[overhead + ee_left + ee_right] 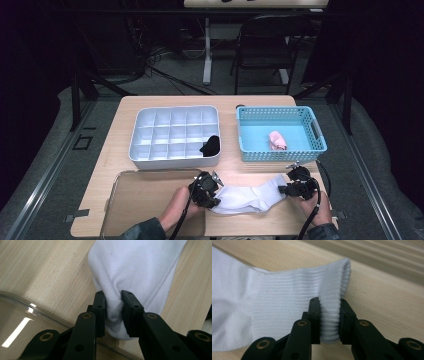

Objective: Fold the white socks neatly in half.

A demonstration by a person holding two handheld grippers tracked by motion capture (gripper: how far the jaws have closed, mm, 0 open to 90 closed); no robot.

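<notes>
**Grippers pinch both ends of the white sock**

Grippers first: the left gripper has its jaws pressed onto the toe end of the white sock, cloth bunched between the pads, as the left gripper view shows. Over on the other side, the right gripper clamps the ribbed cuff, and nothing slips.

Now the layout, biggest first. On the desk, the clear tray fills the near left corner. Behind it sits the white divided box with a black sock tucked in a compartment at its near right corner. At the far right stands the blue basket, a pink sock lying inside. The white sock stretches along the near edge, between the two hands and touching the tray's right rim.

My read: the grasp is done, and this is the lift-and-fold stage. Next move calls for raising both ends together, keeping even tension, then bringing cuff toward toe so the sock can be rolled for a compartment.
</notes>
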